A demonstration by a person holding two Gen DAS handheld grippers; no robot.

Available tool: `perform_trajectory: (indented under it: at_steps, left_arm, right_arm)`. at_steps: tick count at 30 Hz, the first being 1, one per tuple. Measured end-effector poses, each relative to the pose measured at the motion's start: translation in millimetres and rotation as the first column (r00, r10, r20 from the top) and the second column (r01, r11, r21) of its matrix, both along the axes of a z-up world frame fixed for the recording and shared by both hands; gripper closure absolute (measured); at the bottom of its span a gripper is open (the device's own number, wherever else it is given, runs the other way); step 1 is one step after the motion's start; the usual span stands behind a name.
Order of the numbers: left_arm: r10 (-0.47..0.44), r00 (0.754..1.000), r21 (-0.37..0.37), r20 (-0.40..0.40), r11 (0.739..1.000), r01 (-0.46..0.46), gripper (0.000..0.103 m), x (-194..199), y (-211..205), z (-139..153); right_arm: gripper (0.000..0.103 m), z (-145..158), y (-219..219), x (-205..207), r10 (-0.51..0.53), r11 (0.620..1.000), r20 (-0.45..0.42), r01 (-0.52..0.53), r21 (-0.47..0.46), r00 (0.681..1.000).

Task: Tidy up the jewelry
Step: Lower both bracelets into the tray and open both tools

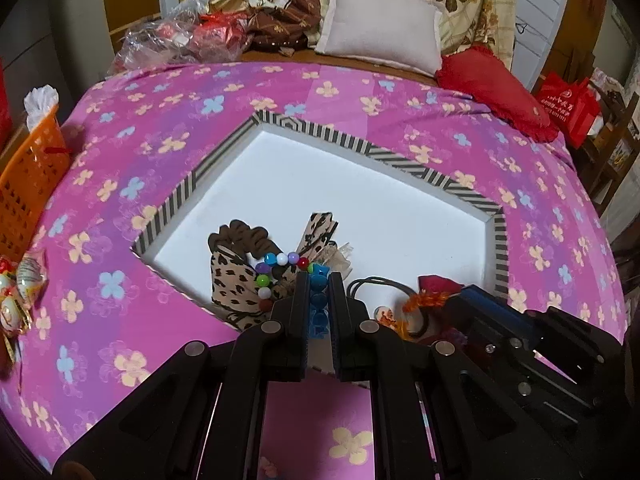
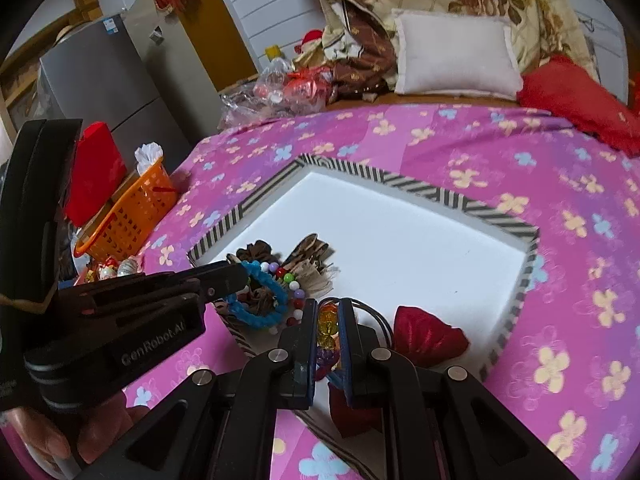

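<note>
while poised over the striped tray (image 1: 404, 162) on the bed, left gripper (image 1: 319, 280) clamped on blue bracelet (image 2: 256, 300). right gripper (image 2: 329, 312) pinched tight on amber bead bracelet (image 2: 327, 328), above tray's near corner.

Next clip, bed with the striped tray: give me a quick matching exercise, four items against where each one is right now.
Items:
1. blue bracelet
2. amber and purple bead bracelet
3. orange basket
4. red cushion

Places:
A. near the white pillow at the head of the bed
B. between the fingers of the left gripper
C. beside the bed, off the pink cover
D. between the fingers of the right gripper

Pairs: 1-B, 2-D, 3-C, 4-A
</note>
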State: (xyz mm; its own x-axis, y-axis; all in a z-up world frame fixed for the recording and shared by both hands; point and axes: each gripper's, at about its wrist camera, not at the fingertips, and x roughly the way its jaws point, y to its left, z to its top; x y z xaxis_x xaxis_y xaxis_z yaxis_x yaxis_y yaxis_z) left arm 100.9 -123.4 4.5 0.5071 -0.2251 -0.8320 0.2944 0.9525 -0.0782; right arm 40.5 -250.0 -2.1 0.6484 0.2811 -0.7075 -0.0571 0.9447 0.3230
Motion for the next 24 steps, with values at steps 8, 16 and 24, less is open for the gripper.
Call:
perform_trajectory:
  at_steps: [8,16,24]
  left_arm:
    - [0.047,0.998,0.05,-0.043,0.998,-0.045,0.096,12,7,-31]
    - [0.064,0.997,0.096,-0.041,0.994,-0.06,0.096,13,9,-48]
    - [0.052,0.999,0.126,-0.017,0.991,-0.049,0.084,5,6,-51]
  right_arm:
    - [0.094,-29,-19,7,-0.075,0.996,-0.078,0.071,-0.051,0.994]
    - [0.094,-41,-16,3,-0.088,0.988,-0.105,0.073,-0.136,0.991]
    - [0.061,-32,-14,-12,-0.106,0.98,-0.065,0.094,-0.175,0.992]
